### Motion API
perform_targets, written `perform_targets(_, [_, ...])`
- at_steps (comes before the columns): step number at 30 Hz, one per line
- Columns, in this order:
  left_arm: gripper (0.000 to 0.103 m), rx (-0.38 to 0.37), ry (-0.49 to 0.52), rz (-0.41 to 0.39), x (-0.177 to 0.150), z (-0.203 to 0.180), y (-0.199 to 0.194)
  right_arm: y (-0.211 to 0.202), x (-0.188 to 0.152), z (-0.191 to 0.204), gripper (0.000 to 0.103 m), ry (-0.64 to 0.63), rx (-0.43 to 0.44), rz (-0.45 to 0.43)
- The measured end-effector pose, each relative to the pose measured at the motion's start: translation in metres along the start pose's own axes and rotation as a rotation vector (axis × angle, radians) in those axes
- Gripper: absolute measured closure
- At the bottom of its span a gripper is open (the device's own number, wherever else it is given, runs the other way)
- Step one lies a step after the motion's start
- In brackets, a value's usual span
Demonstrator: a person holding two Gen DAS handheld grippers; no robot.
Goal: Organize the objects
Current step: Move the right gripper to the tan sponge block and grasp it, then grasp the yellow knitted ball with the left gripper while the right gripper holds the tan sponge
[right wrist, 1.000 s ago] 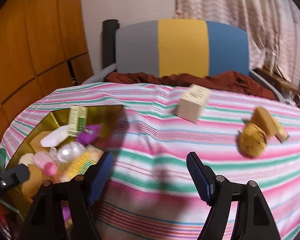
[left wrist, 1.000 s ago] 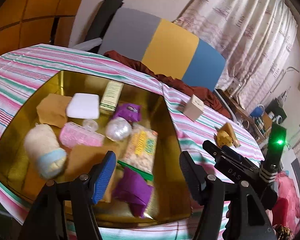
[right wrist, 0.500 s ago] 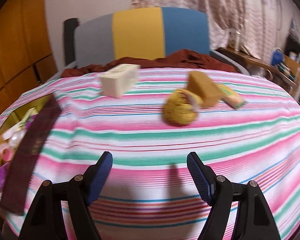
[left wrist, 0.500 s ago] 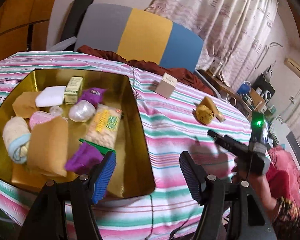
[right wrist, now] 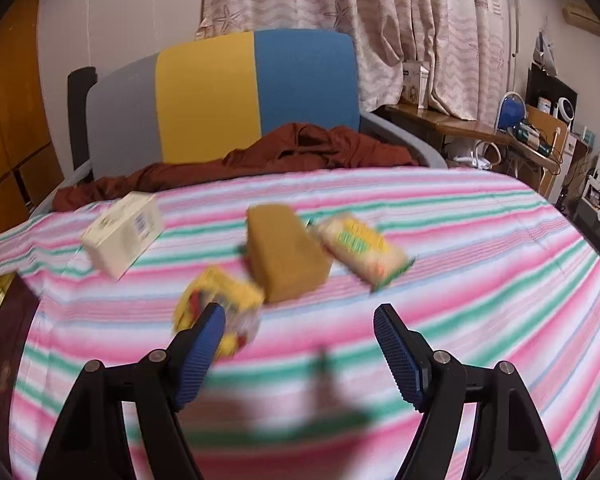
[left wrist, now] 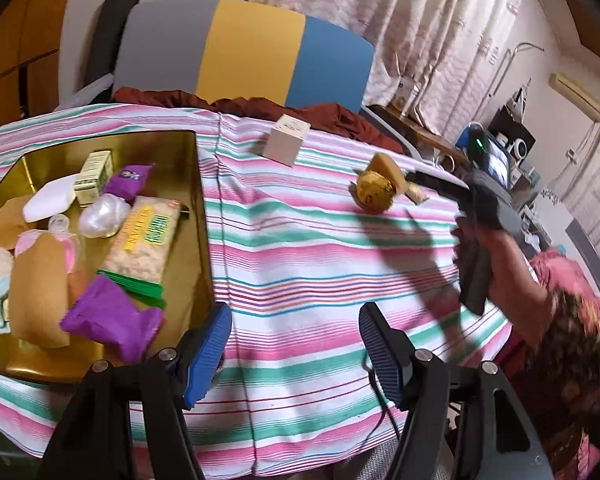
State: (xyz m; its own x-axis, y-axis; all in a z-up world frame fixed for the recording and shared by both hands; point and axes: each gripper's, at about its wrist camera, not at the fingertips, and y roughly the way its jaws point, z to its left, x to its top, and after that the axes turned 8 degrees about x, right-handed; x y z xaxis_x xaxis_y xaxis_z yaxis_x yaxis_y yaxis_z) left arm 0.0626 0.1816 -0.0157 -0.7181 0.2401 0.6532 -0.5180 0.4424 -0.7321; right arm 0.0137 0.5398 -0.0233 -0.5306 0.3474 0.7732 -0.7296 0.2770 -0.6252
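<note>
Both the left gripper (left wrist: pixel 294 344) and right gripper (right wrist: pixel 298 350) point downward, jaws apart and empty.

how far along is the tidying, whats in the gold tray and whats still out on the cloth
Mostly done: the gold tray already holds about ten items. Nothing is in hand; both the left hand-held gripper and the right hand-held gripper are open and empty. Left on the striped cloth: cream box, brown block, yellow ball, snack packet.
</note>
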Motion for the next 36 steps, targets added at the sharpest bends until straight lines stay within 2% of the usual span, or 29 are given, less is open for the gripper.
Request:
perform_targets(6, [0.036,0.009,0.025,0.04,0.0,-0.012,0.01,0.041,0.026,-0.007,0.026,-0.001,0.021,0.039])
perform_targets(10, [0.036,0.014,0.044,0.049,0.004,-0.02,0.014,0.067,0.027,-0.008,0.029,-0.008,0.053,0.097])
perform_targets(11, [0.036,0.013,0.046,0.05,0.005,-0.021,0.016,0.071,0.025,-0.008,0.034,-0.012,0.067,0.107])
perform_targets(12, [0.036,0.011,0.048,0.052,0.007,-0.023,0.018,0.075,0.021,-0.008,0.045,-0.019,0.082,0.118])
perform_targets(13, [0.036,0.011,0.049,0.054,0.009,-0.024,0.02,0.075,0.017,-0.008,0.048,-0.022,0.089,0.12])
perform_targets(17, [0.036,-0.006,0.037,0.061,0.021,-0.029,0.033,0.06,0.01,-0.018,0.05,0.027,0.11,0.07])
perform_targets(27, [0.035,-0.031,0.028,0.062,0.07,-0.061,0.074,0.007,-0.024,-0.044,0.05,0.139,0.033,-0.025])
perform_targets(32, [0.032,-0.021,0.099,0.063,0.095,-0.089,0.101,-0.013,-0.034,-0.047,0.05,0.164,-0.028,-0.082])
perform_targets(36, [0.031,-0.045,0.143,0.106,0.109,-0.115,0.133,-0.018,-0.04,-0.043,0.05,0.16,-0.051,-0.092])
